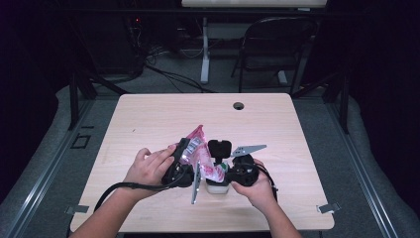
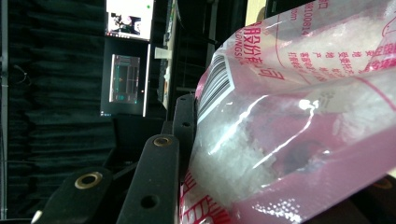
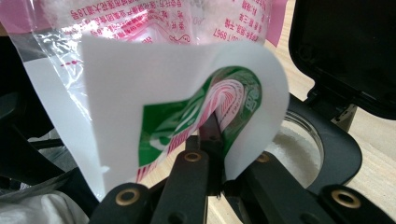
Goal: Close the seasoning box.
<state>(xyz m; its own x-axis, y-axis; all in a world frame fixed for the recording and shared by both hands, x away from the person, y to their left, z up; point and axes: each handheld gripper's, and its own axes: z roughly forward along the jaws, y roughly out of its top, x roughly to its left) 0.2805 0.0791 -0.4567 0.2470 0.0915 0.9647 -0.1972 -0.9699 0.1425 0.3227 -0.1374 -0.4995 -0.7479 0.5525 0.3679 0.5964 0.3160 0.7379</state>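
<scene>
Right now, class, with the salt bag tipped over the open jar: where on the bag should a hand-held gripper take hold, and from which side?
Probably grip the flat upper film of the bag, coming from its left, as the left hand-held gripper does. The bag is tilted, and its lower corner, pinched by the right hand-held gripper, curls over the jar.

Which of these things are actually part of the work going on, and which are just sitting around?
In use:
- pink bag of white grains, held by both tools
- left tool
- right tool
- open container with black flip lid, under the bag

Just around:
- folding chair
- floor cables
- monitors
</scene>
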